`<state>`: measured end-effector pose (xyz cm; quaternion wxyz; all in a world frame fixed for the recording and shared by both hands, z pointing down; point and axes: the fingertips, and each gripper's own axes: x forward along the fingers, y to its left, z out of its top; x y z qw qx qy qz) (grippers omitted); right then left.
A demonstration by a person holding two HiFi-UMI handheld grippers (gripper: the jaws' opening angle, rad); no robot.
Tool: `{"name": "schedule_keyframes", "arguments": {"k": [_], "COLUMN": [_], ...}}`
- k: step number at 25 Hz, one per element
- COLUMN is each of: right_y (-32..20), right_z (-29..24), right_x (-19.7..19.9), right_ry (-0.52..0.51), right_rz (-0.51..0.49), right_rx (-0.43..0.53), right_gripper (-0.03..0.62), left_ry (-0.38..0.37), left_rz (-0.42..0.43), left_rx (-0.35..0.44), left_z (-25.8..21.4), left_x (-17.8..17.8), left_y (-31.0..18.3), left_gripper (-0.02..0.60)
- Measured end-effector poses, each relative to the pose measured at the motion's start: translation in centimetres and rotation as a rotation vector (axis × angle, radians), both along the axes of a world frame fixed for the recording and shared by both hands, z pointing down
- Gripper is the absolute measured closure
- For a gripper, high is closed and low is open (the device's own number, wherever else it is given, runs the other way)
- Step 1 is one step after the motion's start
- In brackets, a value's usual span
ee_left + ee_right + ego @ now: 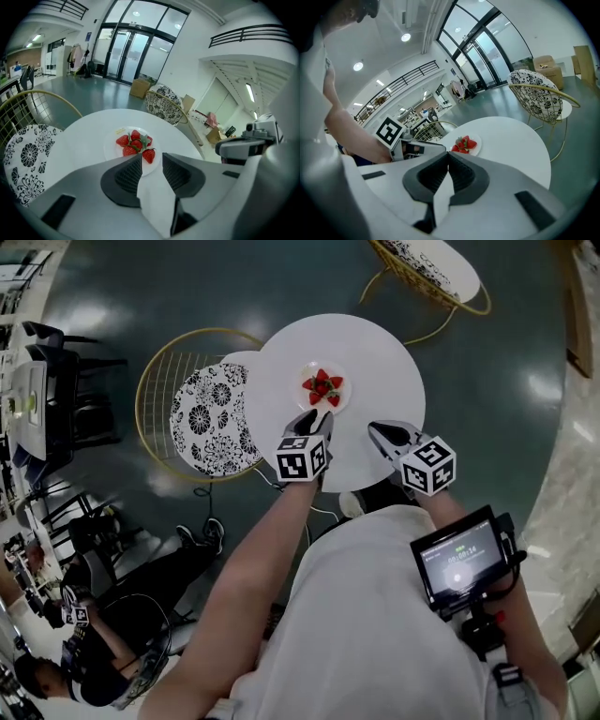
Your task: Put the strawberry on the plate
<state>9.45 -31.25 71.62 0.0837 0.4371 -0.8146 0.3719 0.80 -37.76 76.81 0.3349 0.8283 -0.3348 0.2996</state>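
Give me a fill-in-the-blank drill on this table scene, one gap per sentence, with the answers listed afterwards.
1. The plate of strawberries stands on a white table whose top is ____ in shape.
2. The left gripper has its jaws ____, with nothing between them.
3. The right gripper has its jaws ____, tips touching.
4. The gripper nearer the plate is the ____ one.

Missing words: round; open; shut; left.

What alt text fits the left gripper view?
The left tongs stand open and empty, aimed at a white plate holding several strawberries on a round white table. A patterned chair stands at left.
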Motion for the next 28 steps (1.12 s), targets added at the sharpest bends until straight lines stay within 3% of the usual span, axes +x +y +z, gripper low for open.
{"name": "schedule_keyframes", "arguments": {"k": [3,5,6,15,21,28], "right_y": [-0.6,-1.4,-1.7,0.6,6.6,7.7], "right_z": [-1.1,-2.2,-2.8,-7.8,-12.6,-11.7], "right_x": [-0.2,-0.5,-0.7,-2.4,-4.3,-4.4], "right_ry": [-0.013,-0.022,-0.029,-0.054,-0.038,-0.021], "right_rz": [0.010,0.006,0.003,-0.025,-0.034,-0.044], "right_rx": [0.032,0.065,0.081,0.163,0.238,0.255], "right_gripper": [0.586,0.588,0.588,0.588,0.588,0.588], "left_ry": [0.018,0.029,0.038,0.139,0.193,0.203], "left_rz": [0.001,-0.009,-0.014,-0.018,0.020,0.042], "left_rx": [0.053,0.094,0.107,0.213,0.310,0.335], "left_z": [-1.4,-2.5,-3.0,-8.4,-13.8,-13.7], "left_x": [-1.2,-2.3,-2.7,-5.2,-7.3,-8.2], "left_y": [0.6,0.5,0.6,4.8,10.8,12.0], "left_gripper": [0.457,0.554,0.572,0.574,0.574,0.574]}}
